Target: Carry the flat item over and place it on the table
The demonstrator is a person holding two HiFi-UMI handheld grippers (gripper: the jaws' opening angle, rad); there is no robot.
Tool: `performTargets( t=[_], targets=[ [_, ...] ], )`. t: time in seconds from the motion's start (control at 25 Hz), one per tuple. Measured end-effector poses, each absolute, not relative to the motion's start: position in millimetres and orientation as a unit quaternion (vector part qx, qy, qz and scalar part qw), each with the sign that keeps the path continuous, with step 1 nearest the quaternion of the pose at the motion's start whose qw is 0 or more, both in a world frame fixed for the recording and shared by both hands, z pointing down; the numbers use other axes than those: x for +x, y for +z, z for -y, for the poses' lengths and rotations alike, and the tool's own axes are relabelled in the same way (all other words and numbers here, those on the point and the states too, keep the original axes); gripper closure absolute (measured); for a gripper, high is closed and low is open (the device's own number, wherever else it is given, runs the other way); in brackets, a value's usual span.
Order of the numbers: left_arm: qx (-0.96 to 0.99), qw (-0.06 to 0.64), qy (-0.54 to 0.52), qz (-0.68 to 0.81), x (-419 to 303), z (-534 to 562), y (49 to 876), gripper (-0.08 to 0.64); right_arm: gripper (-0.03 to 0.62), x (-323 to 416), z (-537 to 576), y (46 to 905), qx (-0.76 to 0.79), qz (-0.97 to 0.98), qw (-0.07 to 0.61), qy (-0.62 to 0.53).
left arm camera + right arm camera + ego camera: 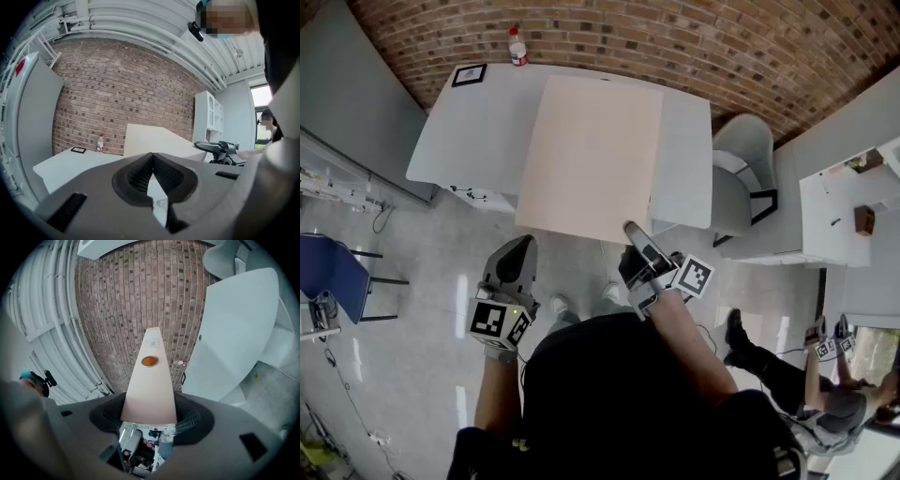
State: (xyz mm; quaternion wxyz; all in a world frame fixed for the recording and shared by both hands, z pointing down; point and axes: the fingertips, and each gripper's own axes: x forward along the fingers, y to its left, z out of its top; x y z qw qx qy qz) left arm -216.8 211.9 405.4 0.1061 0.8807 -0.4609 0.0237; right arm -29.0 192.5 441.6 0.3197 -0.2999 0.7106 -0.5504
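Note:
A large, flat beige board [591, 155] hangs tilted over the white table [469, 131], its near edge sticking out past the table's front. My right gripper [636, 234] is shut on that near edge. In the right gripper view the board [150, 380] runs away from the jaws [150, 414] toward the brick wall, with an orange round mark on it. My left gripper [517, 251] is lower and to the left, off the board, and is shut with nothing in it [152, 157]. From there the board [154, 140] shows raised above the table [70, 164].
A plastic bottle [517, 47] and a black-framed marker card [470, 75] sit at the table's far edge by the brick wall. A grey chair [741, 178] stands right of the table and a blue chair [333, 272] at far left. Another person [806, 375] is at lower right.

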Motion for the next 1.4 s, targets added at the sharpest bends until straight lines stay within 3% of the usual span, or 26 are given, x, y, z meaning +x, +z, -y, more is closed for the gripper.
performTargets(
  t=[0.88, 1.4],
  targets=[
    [0.884, 0.117, 0.051, 0.450, -79, -198, 417, 0.557, 0.295, 127, -169, 460, -0.331, -0.690, 0.350, -0.540],
    [0.895, 0.127, 0.045, 0.426, -72, -126, 431, 0.557, 0.295, 141, -107, 481, -0.361, -0.671, 0.354, -0.543]
  ],
)
